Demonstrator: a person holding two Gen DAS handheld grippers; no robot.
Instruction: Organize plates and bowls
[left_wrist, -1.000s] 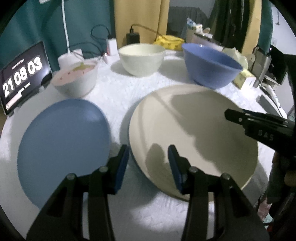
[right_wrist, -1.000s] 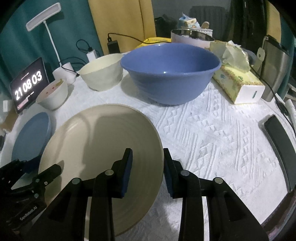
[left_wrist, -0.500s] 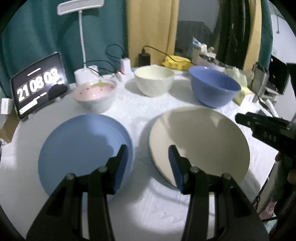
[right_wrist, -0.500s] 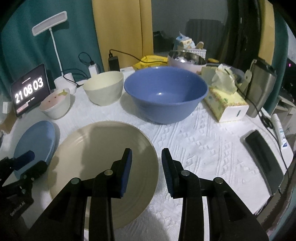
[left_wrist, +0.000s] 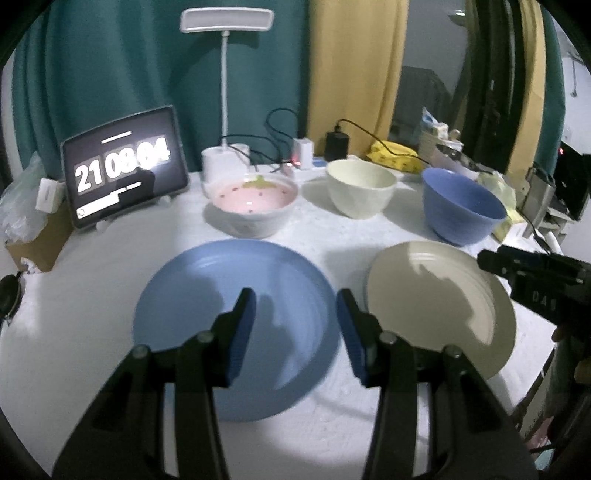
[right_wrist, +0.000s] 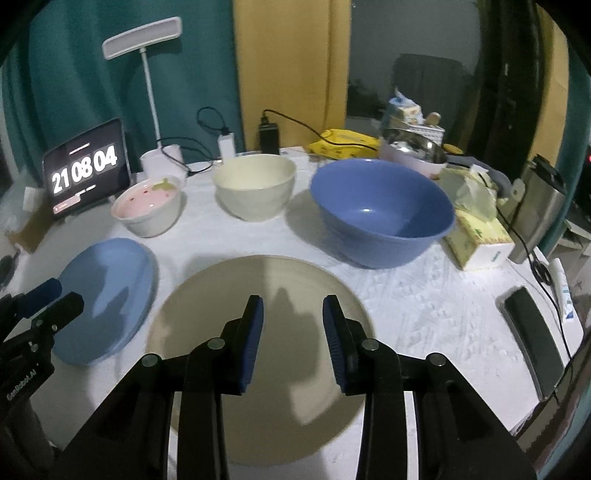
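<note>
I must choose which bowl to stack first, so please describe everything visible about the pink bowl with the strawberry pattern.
The pink bowl is small and round, looks like glazed ceramic, white outside and pink inside with small dark red dots and a green leaf mark near the far rim. It stands upright on the white tablecloth, appears empty, and touches nothing else. It sits leftmost in the bowl row, in front of the lamp base, behind the blue plate. No gripper holds it.

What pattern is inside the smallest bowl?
Pink inside the smallest bowl, with small dark red dots and a green mark; clearest from the left wrist.

A teal curtain (left_wrist: 92, 74) and a yellow curtain (right_wrist: 288, 74) hung behind the white-clothed table (right_wrist: 424, 302). A white desk lamp (left_wrist: 226, 22) stood at its far edge.
</note>
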